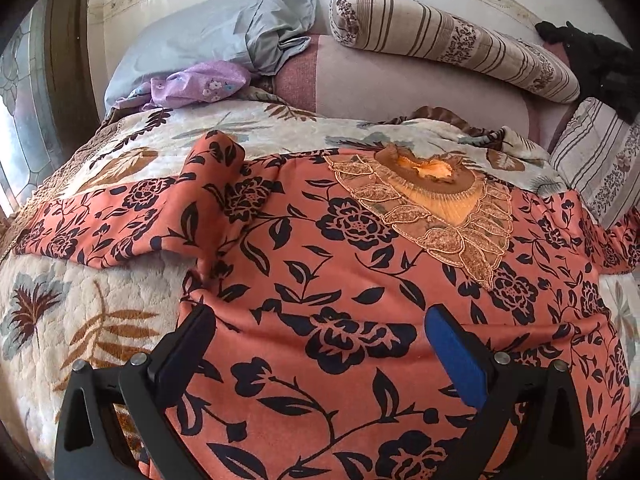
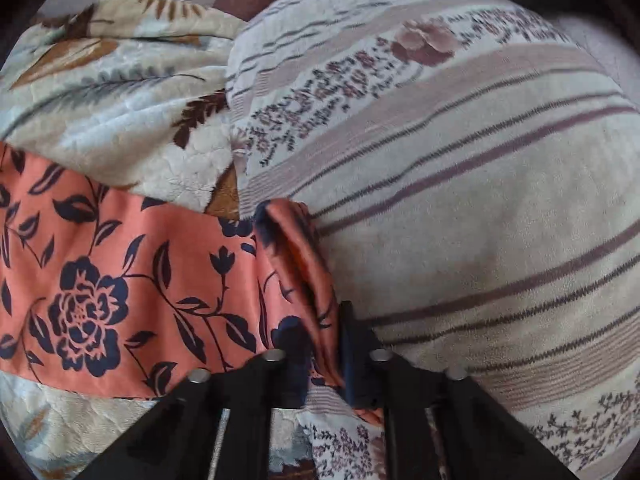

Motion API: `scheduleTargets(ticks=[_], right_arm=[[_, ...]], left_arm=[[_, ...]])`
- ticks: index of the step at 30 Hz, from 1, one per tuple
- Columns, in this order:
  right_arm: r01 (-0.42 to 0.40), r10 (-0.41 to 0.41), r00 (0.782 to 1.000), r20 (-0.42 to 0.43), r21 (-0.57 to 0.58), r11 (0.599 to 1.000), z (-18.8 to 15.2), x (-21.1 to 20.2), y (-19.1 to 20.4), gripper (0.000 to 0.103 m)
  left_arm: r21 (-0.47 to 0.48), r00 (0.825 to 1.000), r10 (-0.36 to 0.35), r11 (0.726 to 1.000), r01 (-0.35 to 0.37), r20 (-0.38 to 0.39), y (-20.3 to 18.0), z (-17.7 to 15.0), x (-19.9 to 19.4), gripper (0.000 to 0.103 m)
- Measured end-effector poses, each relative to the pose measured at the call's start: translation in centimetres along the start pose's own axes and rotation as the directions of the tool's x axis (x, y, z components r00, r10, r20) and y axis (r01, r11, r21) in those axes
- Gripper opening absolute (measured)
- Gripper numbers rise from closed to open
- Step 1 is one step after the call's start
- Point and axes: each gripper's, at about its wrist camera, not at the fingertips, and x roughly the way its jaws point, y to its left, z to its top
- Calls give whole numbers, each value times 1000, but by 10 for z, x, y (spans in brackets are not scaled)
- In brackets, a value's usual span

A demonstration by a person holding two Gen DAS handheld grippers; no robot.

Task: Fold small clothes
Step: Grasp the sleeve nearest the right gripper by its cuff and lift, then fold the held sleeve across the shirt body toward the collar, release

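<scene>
An orange garment [image 1: 320, 264] with dark blue flowers and a gold embroidered neckline [image 1: 436, 196] lies spread face up on the bed. Its left sleeve [image 1: 212, 168] is partly folded over. My left gripper [image 1: 320, 320] is open and empty, its jaws wide apart just above the garment's lower body. In the right wrist view my right gripper [image 2: 320, 328] is shut on the end of the garment's other sleeve [image 2: 296, 260], which bunches up between the fingers [image 2: 356, 344] beside a striped pillow.
A floral cream quilt [image 1: 80, 312] covers the bed. A striped bolster [image 1: 452, 36], a grey pillow [image 1: 208, 32], a purple cloth [image 1: 200, 84] and a black item [image 1: 600, 64] lie at the head. A striped pillow [image 2: 480, 200] presses against the right gripper. A window [image 1: 24, 120] is at left.
</scene>
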Motion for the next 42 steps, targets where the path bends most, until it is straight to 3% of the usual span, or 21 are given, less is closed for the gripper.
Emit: scheduleTargets(ticks=[3, 5, 7, 8, 9, 11, 14, 15, 18, 20, 21, 22, 23, 24, 25, 27, 30, 35, 37, 42], right_arm=[[-115, 111, 992, 61, 80, 990, 14, -44, -13, 6], [-213, 199, 972, 122, 122, 969, 26, -84, -18, 6], [-331, 297, 932, 210, 148, 932, 40, -134, -18, 6], [-397, 353, 901, 253, 152, 905, 45, -162, -13, 6], [-466, 412, 863, 291, 147, 872, 52, -189, -6, 6], [-609, 538, 766, 352, 131, 782, 61, -233, 16, 6], [-765, 688, 603, 403, 48, 643, 64, -305, 71, 6], [-813, 740, 539, 404, 19, 582, 64, -325, 94, 6], [-897, 838, 385, 387, -57, 438, 53, -364, 162, 6], [-944, 895, 271, 355, -84, 319, 41, -375, 207, 10], [-959, 904, 234, 358, -68, 275, 35, -373, 229, 10], [-961, 911, 229, 342, -67, 267, 29, -371, 253, 21], [-952, 920, 260, 293, -78, 294, 26, -363, 281, 57], [-940, 921, 305, 242, -75, 331, 22, -348, 308, 78], [-940, 920, 322, 222, -38, 338, 15, -325, 329, 93], [-956, 948, 294, 119, 66, 287, -1, -271, 358, 93], [-937, 933, 335, 133, 152, 315, -32, -216, 348, 91], [-925, 913, 364, 184, 186, 331, -69, -175, 290, 92], [-913, 893, 398, 209, 190, 362, -88, -164, 266, 92], [-919, 885, 383, 266, 210, 335, -129, -127, 234, 92]], left_arm=[[3, 999, -5, 1000, 5, 36, 1, 3, -11, 103], [-8, 998, -14, 1000, 15, 56, 4, 5, -18, 103], [-30, 997, -24, 999, 26, 74, 9, 8, -25, 103], [-44, 996, -27, 999, 31, 81, 13, 9, -27, 103], [-60, 996, -31, 998, 36, 87, 16, 10, -30, 103], [-91, 995, -38, 995, 47, 96, 24, 11, -34, 103], [-136, 994, -43, 989, 56, 101, 36, 11, -37, 103], [-151, 994, -46, 987, 61, 102, 39, 11, -38, 103], [-180, 994, -43, 982, 62, 104, 47, 12, -39, 103], [-196, 993, -46, 978, 66, 108, 51, 12, -40, 103], [-205, 992, -48, 976, 71, 112, 53, 12, -41, 103], [-213, 992, -49, 974, 73, 115, 55, 13, -41, 103], [-220, 992, -50, 973, 74, 113, 56, 14, -40, 103], [-226, 993, -51, 971, 75, 111, 57, 14, -39, 103], [-232, 993, -52, 970, 76, 109, 59, 14, -39, 103], [-242, 994, -45, 968, 69, 105, 63, 13, -38, 103], [-269, 994, -45, 961, 70, 99, 70, 12, -36, 103], [-276, 997, -49, 959, 62, 54, 66, 9, -24, 103], [-250, 999, -35, 967, 43, 39, 60, 6, -21, 103], [-78, 1000, 4, 997, -5, -8, 19, 17, -27, 103]])
